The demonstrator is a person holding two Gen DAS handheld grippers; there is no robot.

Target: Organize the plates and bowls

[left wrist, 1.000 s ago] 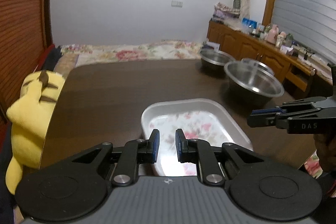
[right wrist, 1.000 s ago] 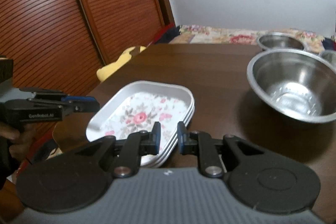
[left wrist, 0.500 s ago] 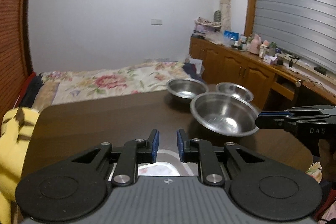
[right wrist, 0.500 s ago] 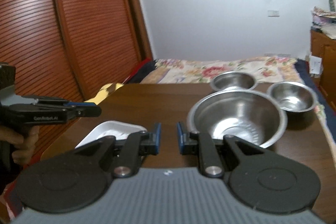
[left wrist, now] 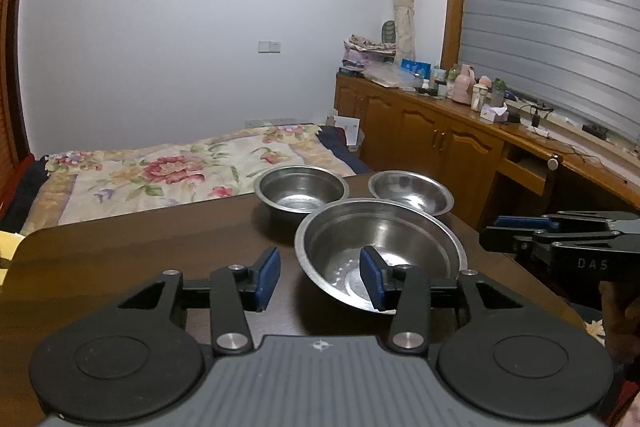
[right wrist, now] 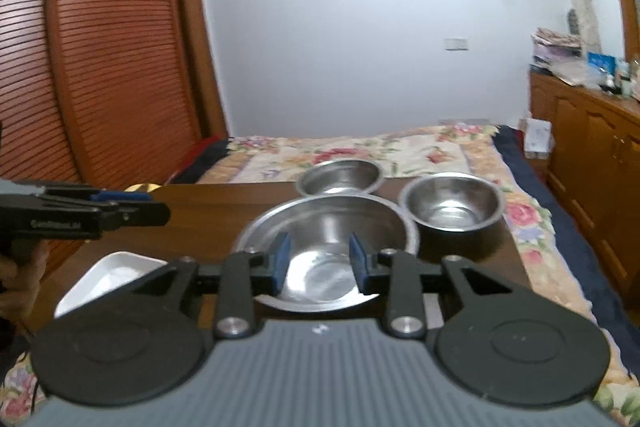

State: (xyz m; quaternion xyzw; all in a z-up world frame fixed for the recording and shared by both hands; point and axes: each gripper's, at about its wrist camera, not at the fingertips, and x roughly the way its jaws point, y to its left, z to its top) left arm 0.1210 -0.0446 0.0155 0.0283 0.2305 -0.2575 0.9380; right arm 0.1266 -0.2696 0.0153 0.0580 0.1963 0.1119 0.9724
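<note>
I am holding my left gripper (left wrist: 319, 279) above the dark wooden table (left wrist: 140, 251) with its jaws spread wide and gripping nothing, its right blue pad showing in front of the large steel bowl (left wrist: 380, 251). My right gripper (right wrist: 319, 263) is hovering with its jaws likewise parted and empty, framing that same large bowl (right wrist: 326, 247), which is sitting near the table's middle. Two smaller steel bowls (right wrist: 452, 207) are standing just behind the large one at the far edge, and a white plate (right wrist: 108, 277) is lying on the table to its left, partly hidden behind my right gripper's body.
</note>
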